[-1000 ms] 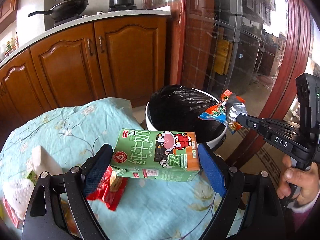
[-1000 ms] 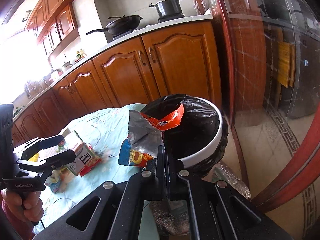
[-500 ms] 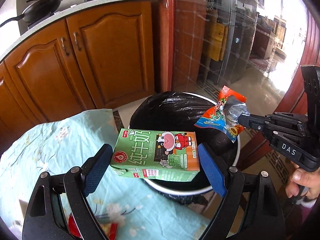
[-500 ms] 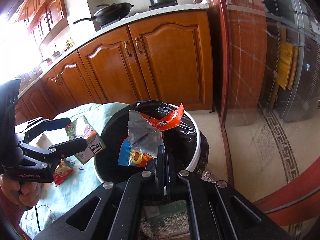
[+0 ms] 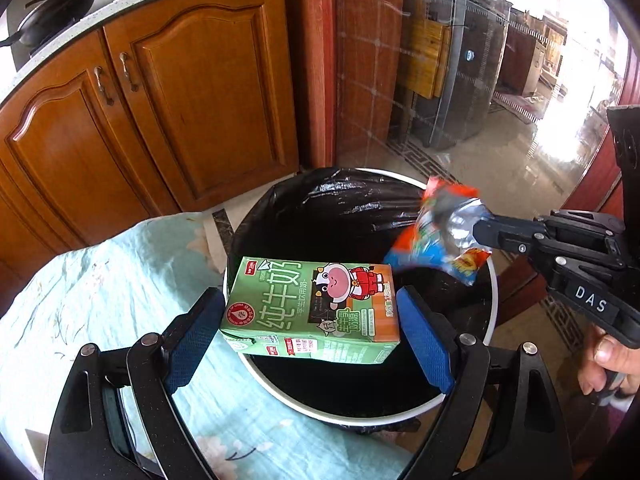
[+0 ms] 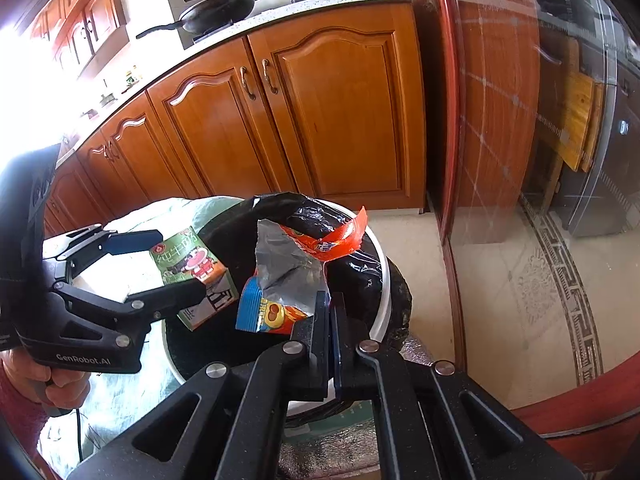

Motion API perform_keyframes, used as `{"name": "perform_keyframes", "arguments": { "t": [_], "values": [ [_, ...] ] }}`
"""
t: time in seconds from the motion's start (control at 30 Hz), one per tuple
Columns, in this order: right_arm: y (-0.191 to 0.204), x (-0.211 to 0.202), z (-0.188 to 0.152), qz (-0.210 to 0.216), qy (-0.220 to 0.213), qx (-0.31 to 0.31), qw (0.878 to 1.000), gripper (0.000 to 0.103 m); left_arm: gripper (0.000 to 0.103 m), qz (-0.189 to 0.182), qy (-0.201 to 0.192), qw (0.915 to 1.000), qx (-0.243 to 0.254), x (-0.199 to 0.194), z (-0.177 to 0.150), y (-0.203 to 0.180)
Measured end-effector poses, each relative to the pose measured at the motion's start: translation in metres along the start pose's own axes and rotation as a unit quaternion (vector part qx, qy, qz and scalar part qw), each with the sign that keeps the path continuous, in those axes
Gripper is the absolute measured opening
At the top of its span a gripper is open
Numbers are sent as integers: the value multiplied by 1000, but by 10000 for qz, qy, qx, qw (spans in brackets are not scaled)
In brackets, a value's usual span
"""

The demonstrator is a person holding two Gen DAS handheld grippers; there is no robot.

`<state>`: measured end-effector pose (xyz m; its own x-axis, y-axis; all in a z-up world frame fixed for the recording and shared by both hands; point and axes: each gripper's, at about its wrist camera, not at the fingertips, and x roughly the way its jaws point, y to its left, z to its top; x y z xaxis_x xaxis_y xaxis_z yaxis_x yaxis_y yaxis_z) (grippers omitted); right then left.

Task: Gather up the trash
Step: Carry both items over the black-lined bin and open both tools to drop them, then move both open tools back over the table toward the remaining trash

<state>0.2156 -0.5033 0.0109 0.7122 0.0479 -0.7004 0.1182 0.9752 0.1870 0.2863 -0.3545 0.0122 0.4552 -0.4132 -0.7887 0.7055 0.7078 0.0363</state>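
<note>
Nearly done: left gripper (image 5: 310,316) clamps green cardboard milk carton (image 5: 316,308), right gripper (image 6: 330,308) pinches torn foil snack wrapper (image 6: 288,276), both above black-lined white-rimmed bin (image 5: 494,300); release remains.

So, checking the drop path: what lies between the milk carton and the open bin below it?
Nothing: in the left wrist view the milk carton hangs over the bin, bare black liner beneath.

Green milk carton (image 5: 310,309) and crumpled snack wrapper (image 5: 440,236) held above black-lined bin (image 5: 340,208).
</note>
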Motion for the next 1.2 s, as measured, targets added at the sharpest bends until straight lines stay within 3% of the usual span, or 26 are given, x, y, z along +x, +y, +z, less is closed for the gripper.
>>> {"name": "perform_keyframes", "arguments": {
  "t": [0.37, 0.7, 0.9, 1.07, 1.2],
  "values": [
    [-6, -6, -2, 58, -122, 226, 9997, 9, 90, -56, 77, 9999, -134, 0, -2, 0],
    [-6, -25, -10, 13, -254, 388, 9989, 11, 90, -97, -150, 9991, -389, -18, -5, -1],
    [3, -38, -19, 152, -331, 455, 9983, 12, 90, -54, -360, 9964, -761, -49, -27, 13],
    [23, -49, -34, 382, -443, 474, 9972, 45, 90, 160, -599, 9907, -1212, -82, -66, 30],
    [45, -52, -49, 643, -432, 536, 9956, 59, 90, 410, -814, 9847, -1482, -109, -102, 41]
  ]
}}
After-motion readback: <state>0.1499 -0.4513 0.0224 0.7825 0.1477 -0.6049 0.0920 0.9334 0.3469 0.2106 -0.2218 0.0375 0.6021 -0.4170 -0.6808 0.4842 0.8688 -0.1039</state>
